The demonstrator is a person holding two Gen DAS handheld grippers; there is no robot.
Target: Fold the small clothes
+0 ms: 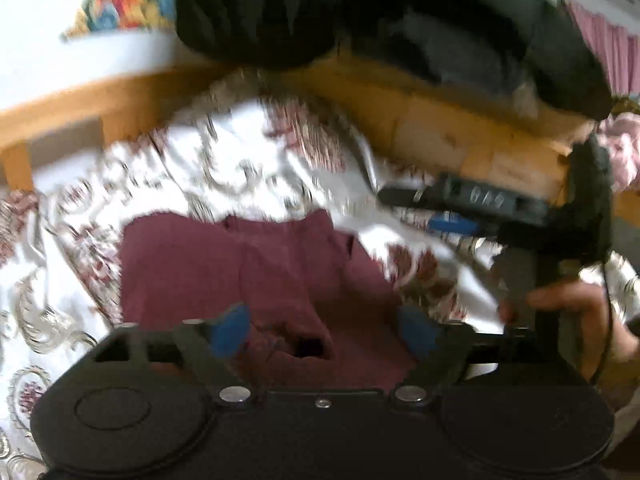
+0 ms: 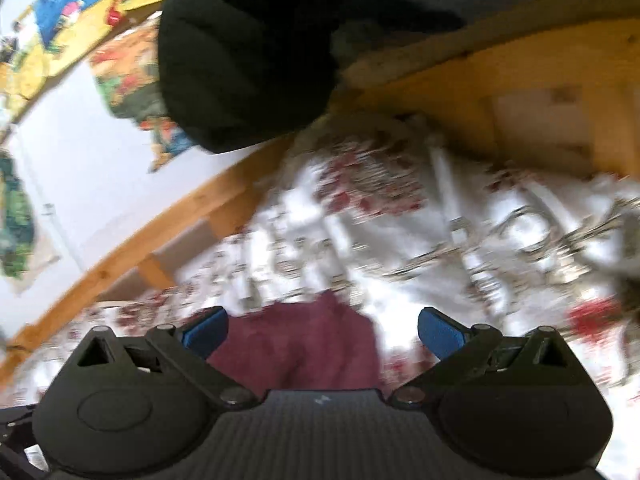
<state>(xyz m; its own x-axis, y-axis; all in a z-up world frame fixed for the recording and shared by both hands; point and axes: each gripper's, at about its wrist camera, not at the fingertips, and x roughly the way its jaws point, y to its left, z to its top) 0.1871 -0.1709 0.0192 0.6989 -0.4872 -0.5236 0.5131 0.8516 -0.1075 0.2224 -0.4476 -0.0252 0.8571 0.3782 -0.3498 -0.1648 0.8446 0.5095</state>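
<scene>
Bedspread (image 1: pixel 224 168): white w/ red-and-grey floral print, rumpled; covers most of both views; blurred throughout.
Bed frame (image 1: pixel 440 128): light wood; runs along the far edge of the spread in both views.
Dark jacket (image 1: pixel 256 12): black, bulky; draped over the frame at top centre (also top of the right wrist view (image 2: pixel 244 60)); details too blurred to tell.
Garment (image 1: pixel 248 264): small maroon piece of clothing lying flat on the bedspread, creased, one fold ridge down the middle; its near edge sits betw. the left gripper's fingers; in the right wrist view (image 2: pixel 304 344) only one end shows, betw. that gripper's fingers.
Left gripper (image 1: pixel 324 330): blue-padded jaws spread wide apart, holding nothing; hovers low over the near part of the garment; contact w/ the cloth can't be told.
Right gripper (image 2: pixel 324 330): jaws likewise spread wide, nothing held; seen side-on from the left wrist view (image 1: pixel 404 196) at right, above the spread, just beyond the garment's right edge.
Right hand (image 1: pixel 576 312): bare, wrapped round the right gripper's handle; partly out of view.
Wall posters (image 2: pixel 80 12): bright blue, yellow, red; on a white wall behind the frame.
</scene>
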